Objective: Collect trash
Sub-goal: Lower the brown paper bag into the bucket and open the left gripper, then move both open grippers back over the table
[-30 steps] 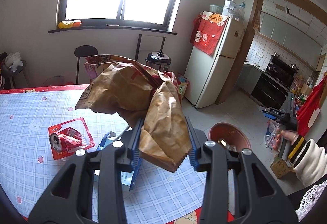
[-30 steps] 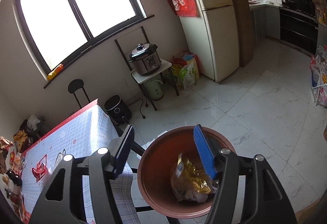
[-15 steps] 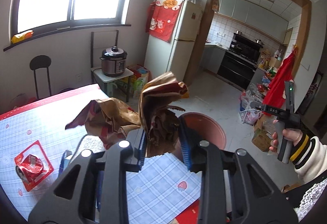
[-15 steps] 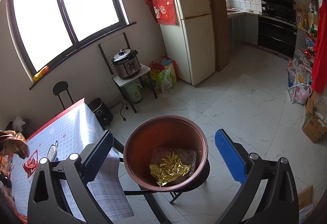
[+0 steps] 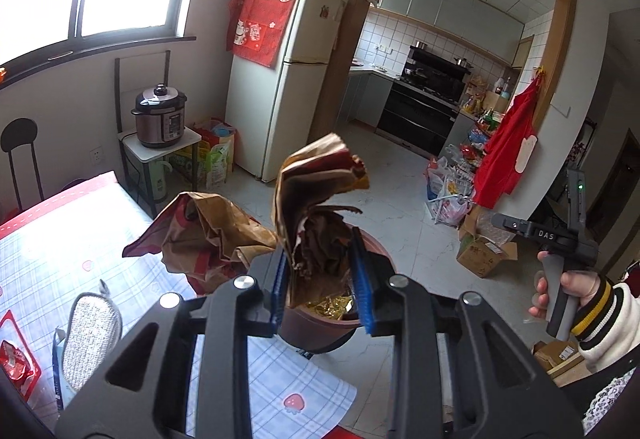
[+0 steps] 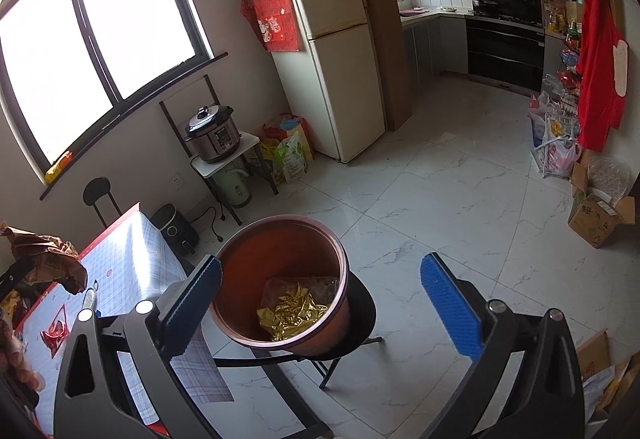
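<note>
Crumpled brown paper bag [image 5: 316, 223], the trash in hand, sits at the centre of the left wrist frame, pinched near its lower end between the blue pads [image 5: 279, 289] of the left gripper [image 5: 320, 291], whose jaws are clamped on it. It looks light and soft, likely to crush and spring rather than resist, and thin enough to tear or slip if held only by an edge; a hold on the bunched, thicker folds seems safest. Its paper is creased and tan with red printing, one lobe flopping toward the left of the frame and a torn flap rising above the pads. Just behind and below it stands the brown bin [image 5: 372, 245], already holding a gold foil wrapper [image 6: 294, 313]. In the right wrist frame the right gripper [image 6: 324, 307] stands wide apart and empty, the bin in the lower centre between its pads. Beyond lie the checked tablecloth [image 5: 52, 251] at left, pale floor tiles [image 6: 460, 199] and the fridge [image 6: 332, 59].
</note>
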### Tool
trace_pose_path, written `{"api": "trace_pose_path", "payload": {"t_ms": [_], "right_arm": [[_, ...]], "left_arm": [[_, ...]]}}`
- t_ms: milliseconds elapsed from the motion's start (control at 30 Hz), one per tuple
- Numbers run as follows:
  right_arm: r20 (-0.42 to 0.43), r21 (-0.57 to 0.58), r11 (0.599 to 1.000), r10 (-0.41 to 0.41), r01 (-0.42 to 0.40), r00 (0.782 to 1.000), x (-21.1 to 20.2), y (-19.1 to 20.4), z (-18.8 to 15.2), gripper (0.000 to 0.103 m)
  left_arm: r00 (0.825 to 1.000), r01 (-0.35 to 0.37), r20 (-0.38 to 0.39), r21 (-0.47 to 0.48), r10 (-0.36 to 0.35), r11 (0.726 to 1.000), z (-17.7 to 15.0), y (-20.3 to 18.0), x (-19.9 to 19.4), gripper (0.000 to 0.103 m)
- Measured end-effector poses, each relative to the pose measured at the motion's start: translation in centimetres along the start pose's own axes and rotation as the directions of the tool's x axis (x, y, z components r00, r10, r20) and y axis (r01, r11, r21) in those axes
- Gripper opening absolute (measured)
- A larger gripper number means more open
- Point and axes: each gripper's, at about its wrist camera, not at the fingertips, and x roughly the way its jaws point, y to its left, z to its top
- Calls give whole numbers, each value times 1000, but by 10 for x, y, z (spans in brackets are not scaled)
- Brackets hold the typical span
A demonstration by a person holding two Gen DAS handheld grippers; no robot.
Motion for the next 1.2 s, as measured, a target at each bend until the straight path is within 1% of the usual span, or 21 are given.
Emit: {"api": "trace_pose_path", "payload": {"t_ms": [267, 400, 433, 467, 500, 533, 567, 667, 700, 833, 900, 967, 1033, 1100, 1167, 1200], "right_arm": [[-12, 5, 1000, -24, 24, 1000, -6, -24, -2, 98], [-17, 13, 999, -39, 40, 999, -8, -36, -4, 98], [-18, 15, 999, -41, 41, 999, -7, -38, -3, 98], [-18, 18, 999, -42, 43, 999, -8, -41, -4, 98], [-19, 20, 999, -43, 43, 999, -7, -43, -4, 98], [-20, 23, 999, -41, 42, 999, -7, -44, -4, 98], [-22, 26, 999, -39, 39, 999, -7, -46, -5, 98], [-26, 31, 999, -20, 21, 999, -3, -45, -4, 98], [-27, 31, 999, -10, 11, 1000, -1, -44, -5, 98], [-34, 23, 999, 33, -32, 999, 9, -35, -4, 98], [-37, 20, 998, 60, -59, 998, 16, -27, -2, 98], [-43, 12, 996, 87, -87, 995, 23, -17, 0, 98], [-53, -1, 993, 115, -115, 992, 30, -5, 0, 98], [-71, -16, 990, 141, -142, 988, 39, 11, 1, 98], [-89, -39, 985, 164, -168, 983, 47, 29, -2, 98], [-100, -50, 982, 174, -180, 980, 51, 39, -3, 98]], "left_arm": [[993, 112, -40, 47, -111, 993, 31, -44, 91, 31], [989, 150, -16, 73, -149, 986, 54, -69, 125, 33], [987, 158, -11, 77, -157, 984, 59, -75, 132, 40], [986, 165, -6, 80, -165, 983, 62, -79, 136, 58], [987, 156, 9, 86, -158, 984, 66, -83, 139, 67], [989, 139, 29, 95, -143, 986, 68, -86, 139, 82], [990, 131, 46, 101, -136, 986, 69, -89, 137, 90], [992, 109, 61, 85, -115, 990, 70, -85, 128, 96], [993, 94, 65, 76, -99, 993, 68, -81, 123, 97], [998, 16, 63, 27, -18, 1000, 60, -59, 97, 97], [997, -36, 63, 0, 36, 999, 54, -44, 79, 97], [993, -101, 60, -24, 102, 995, 47, -29, 59, 97], [983, -171, 65, -45, 174, 984, 38, -13, 33, 97], [968, -235, 71, -84, 241, 968, 26, 6, 4, 97], [946, -305, 72, -137, 316, 943, 10, 25, -30, 97], [932, -342, 71, -162, 356, 926, 1, 34, -48, 97]]}}
